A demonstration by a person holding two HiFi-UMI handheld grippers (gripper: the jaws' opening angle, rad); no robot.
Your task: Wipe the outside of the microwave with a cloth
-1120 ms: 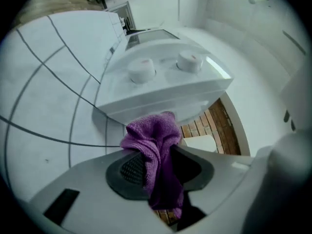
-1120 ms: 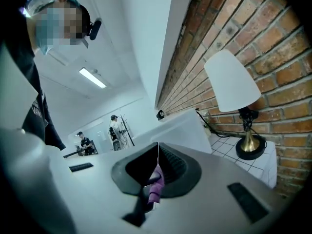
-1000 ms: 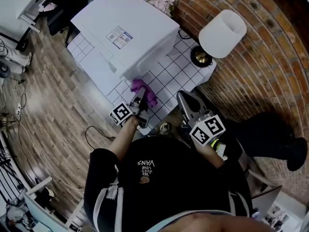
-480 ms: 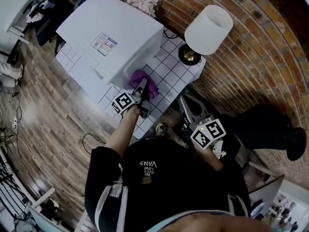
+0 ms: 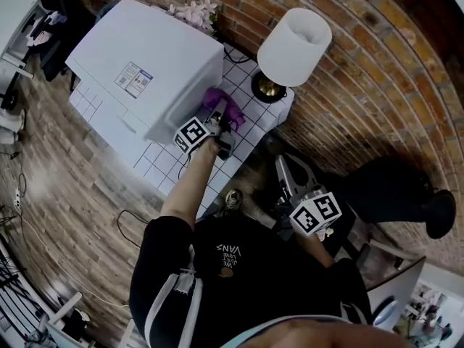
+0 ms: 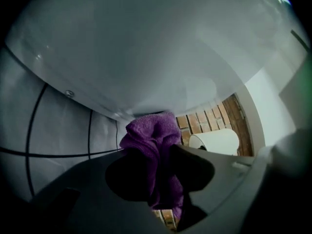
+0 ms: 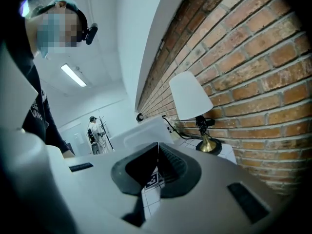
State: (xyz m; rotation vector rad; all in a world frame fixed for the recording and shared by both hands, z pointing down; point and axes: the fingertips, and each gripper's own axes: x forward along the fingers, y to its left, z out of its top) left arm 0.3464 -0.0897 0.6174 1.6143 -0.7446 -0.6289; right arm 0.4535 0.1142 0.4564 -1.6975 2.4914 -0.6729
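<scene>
The white microwave (image 5: 145,64) stands on a white tiled table (image 5: 246,133). My left gripper (image 5: 217,122) is shut on a bunched purple cloth (image 5: 223,107) and holds it against the microwave's right side, near the lower edge. In the left gripper view the cloth (image 6: 153,135) sticks out between the dark pads (image 6: 190,165) of the left gripper (image 6: 158,155) and touches the microwave wall (image 6: 146,48). My right gripper (image 5: 290,176) hangs below the table's near edge, away from the microwave. In its own view the right gripper (image 7: 157,147) is shut with nothing in it.
A table lamp with a white shade (image 5: 293,42) and brass base (image 5: 267,87) stands right of the cloth, close to the brick wall (image 5: 348,85). Pale flowers (image 5: 192,9) sit behind the microwave. Wooden floor (image 5: 65,172) lies to the left. A person (image 7: 95,128) stands far off.
My left gripper has slid the purple cloth along the microwave's right side toward the brick wall and lamp. The right gripper has stayed low by my body.
</scene>
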